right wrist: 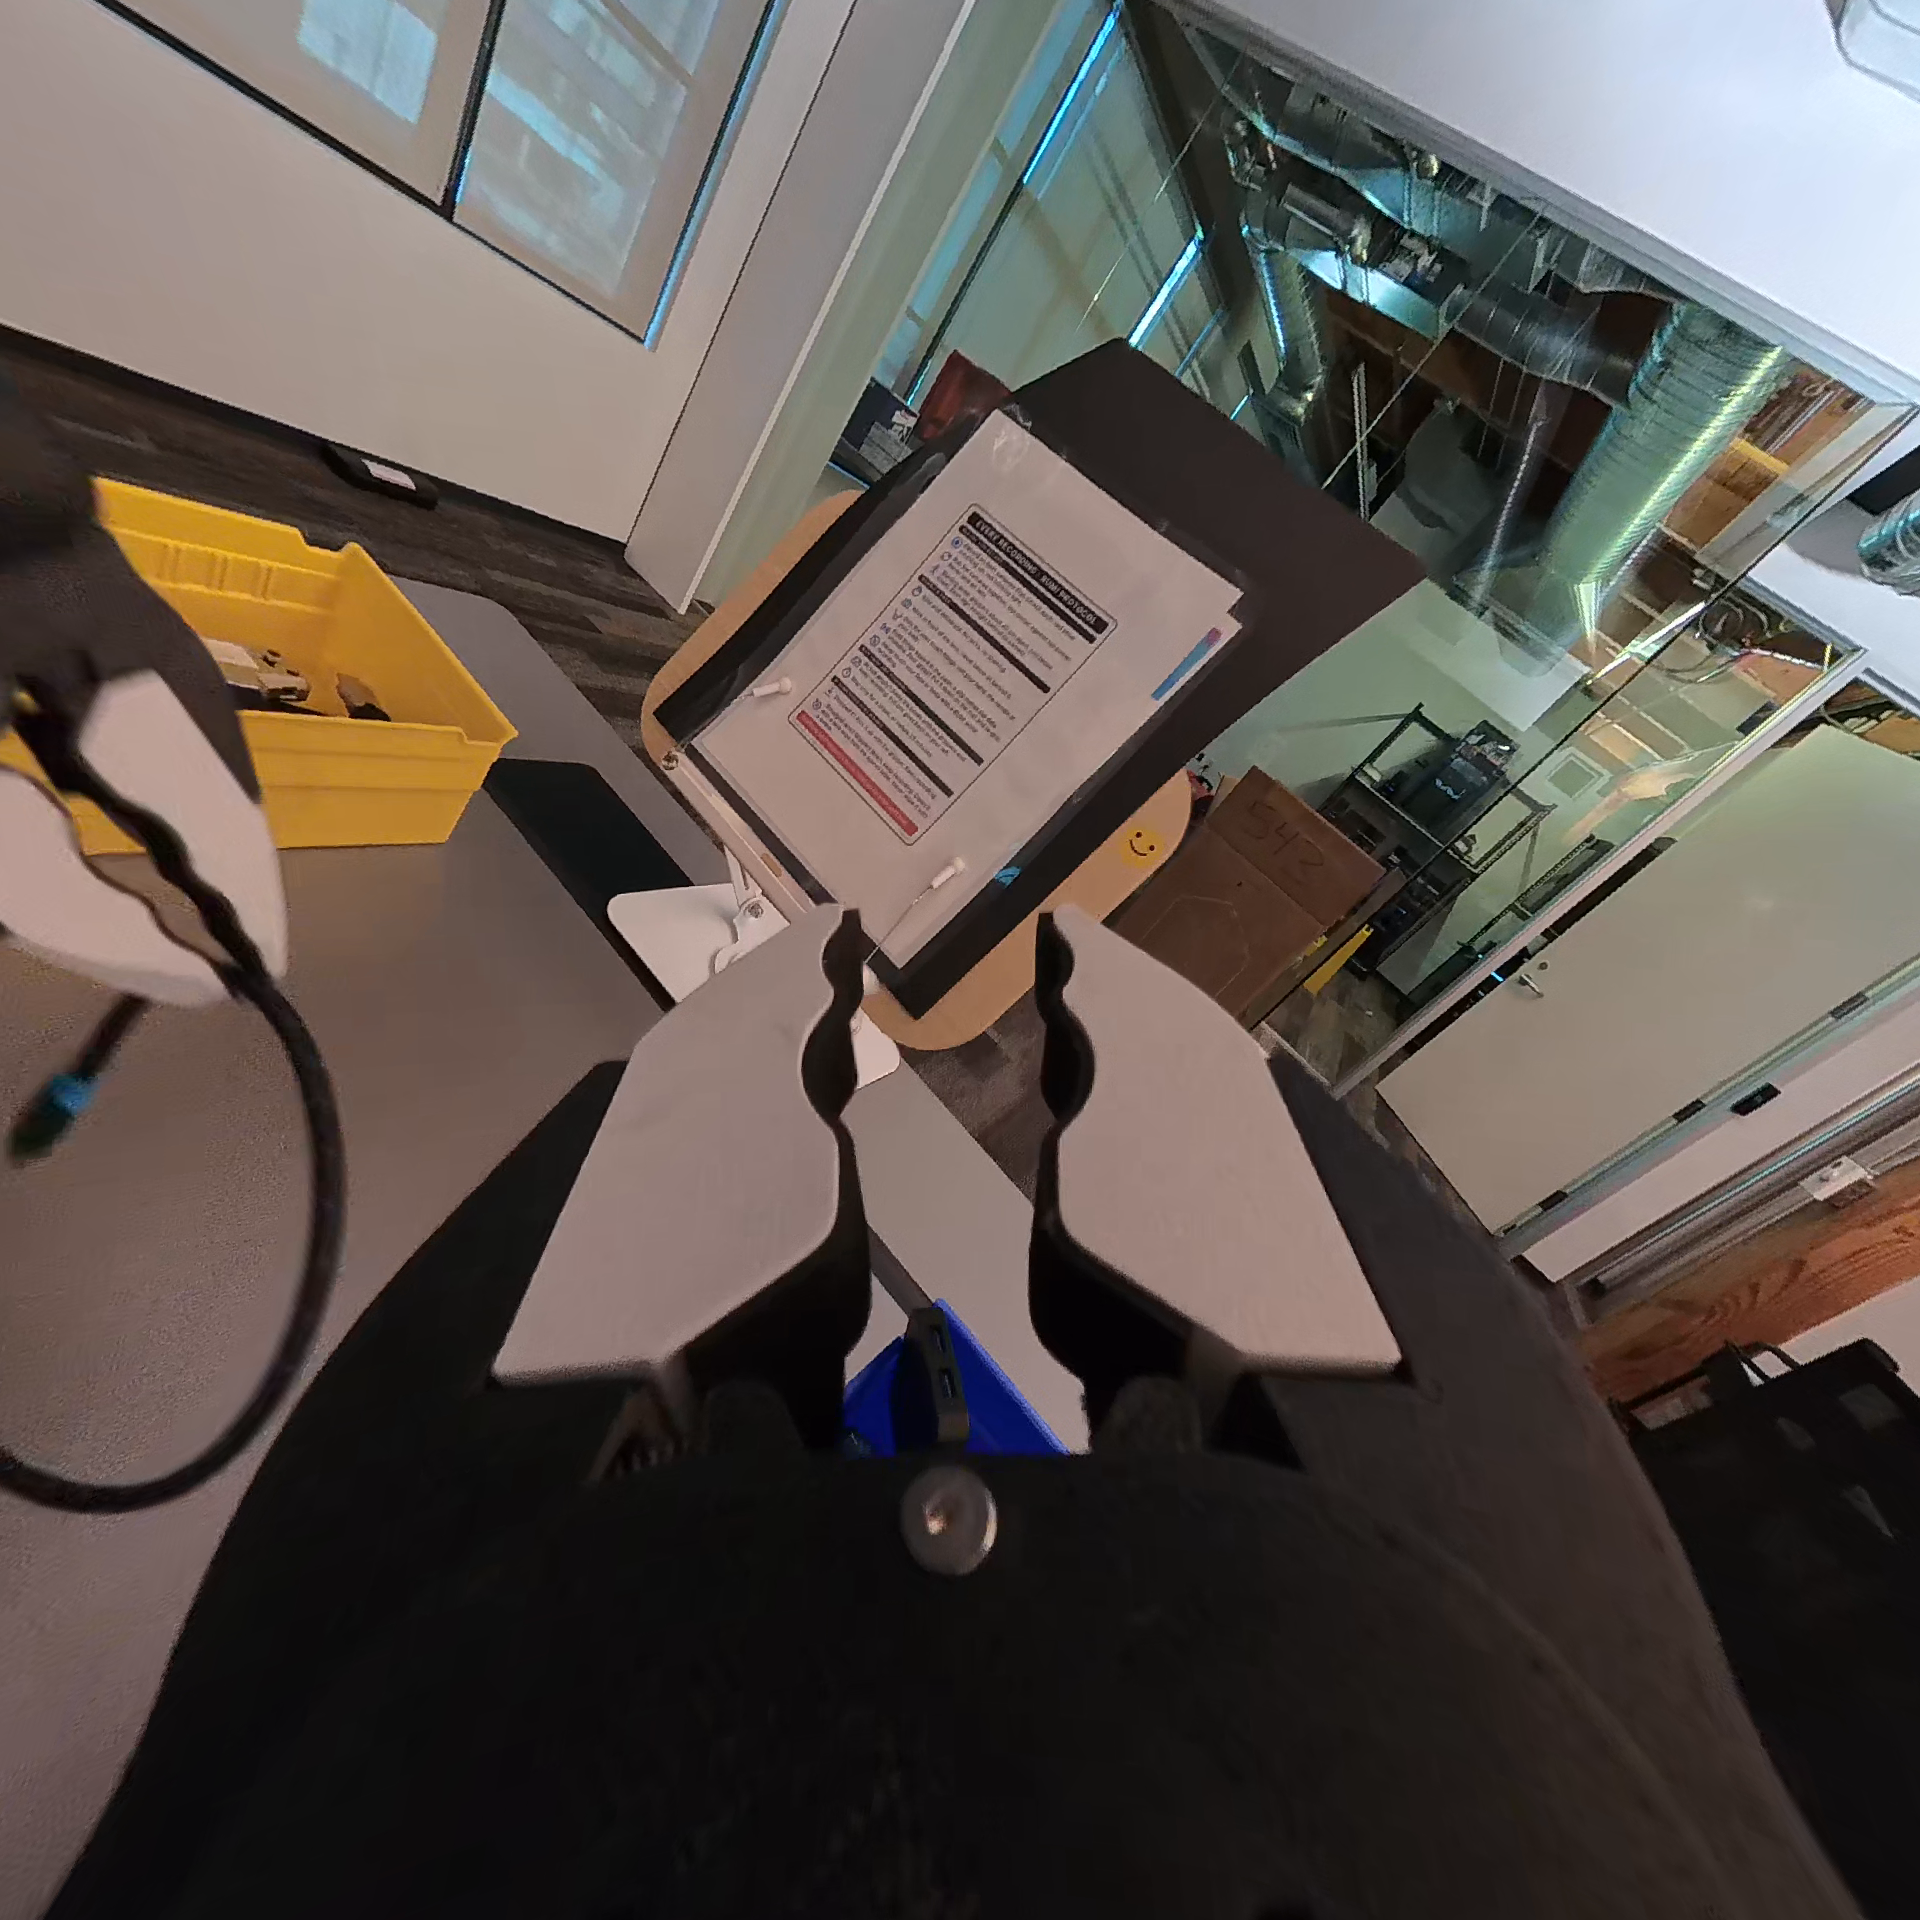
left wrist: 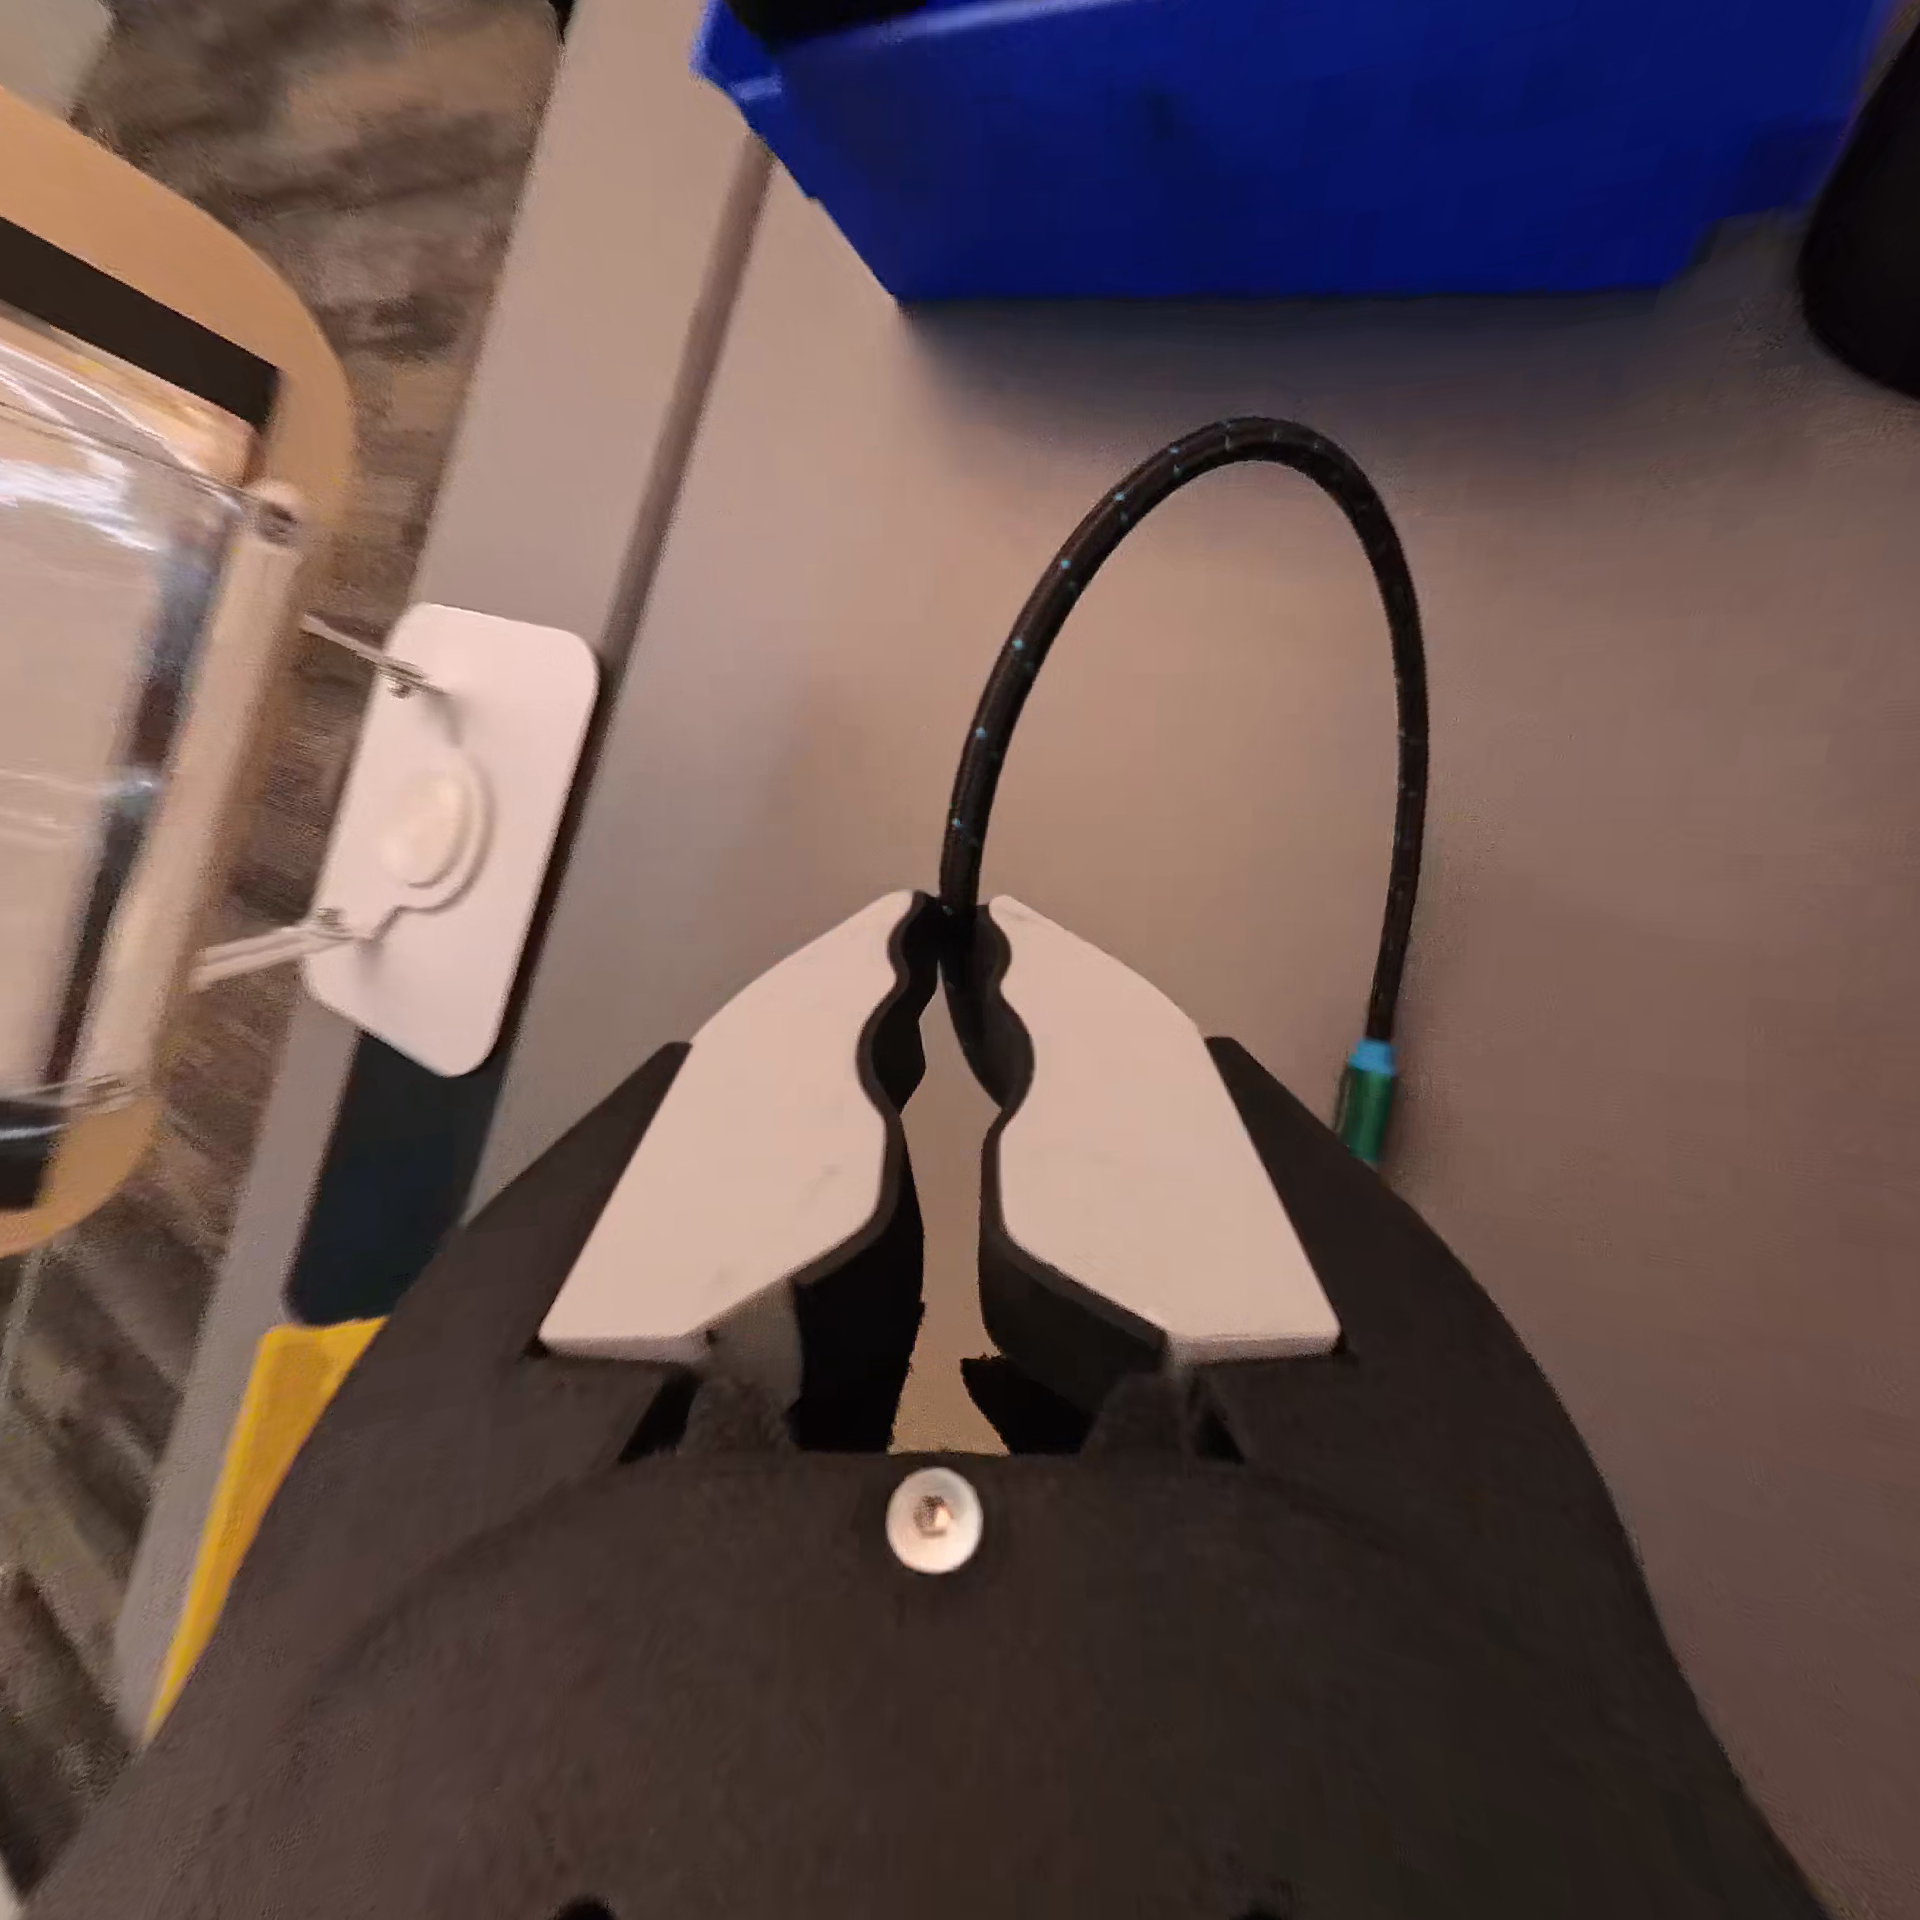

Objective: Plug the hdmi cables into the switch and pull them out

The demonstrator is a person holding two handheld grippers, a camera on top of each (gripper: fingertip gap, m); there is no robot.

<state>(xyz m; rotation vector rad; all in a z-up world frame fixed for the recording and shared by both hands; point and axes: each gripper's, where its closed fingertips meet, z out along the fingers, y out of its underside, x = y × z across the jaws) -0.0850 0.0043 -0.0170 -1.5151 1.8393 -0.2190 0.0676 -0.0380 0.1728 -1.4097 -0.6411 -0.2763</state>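
Note:
My left gripper (left wrist: 954, 914) is shut on a black braided cable (left wrist: 1382, 623), held above the grey table (left wrist: 1558, 831). The cable arcs up and right, then drops to a teal-green plug (left wrist: 1366, 1101) beside the right finger. In the right wrist view the left gripper (right wrist: 223, 961) shows at the far left with the same cable (right wrist: 322, 1174) looping down and its plug (right wrist: 52, 1112) hanging. My right gripper (right wrist: 945, 935) is open and empty, raised above the table and pointing at a sign stand. A small black hub-like device (right wrist: 940, 1382) lies in the blue bin below it.
A blue bin (left wrist: 1299, 145) stands at the back of the table, also seen under the right gripper (right wrist: 977, 1403). A yellow bin (right wrist: 343, 707) with small parts sits at the far left. A sign stand (right wrist: 956, 686) on a white base (left wrist: 457, 831) is at the table edge. My right fingertips sit around 25 centimetres from my left ones.

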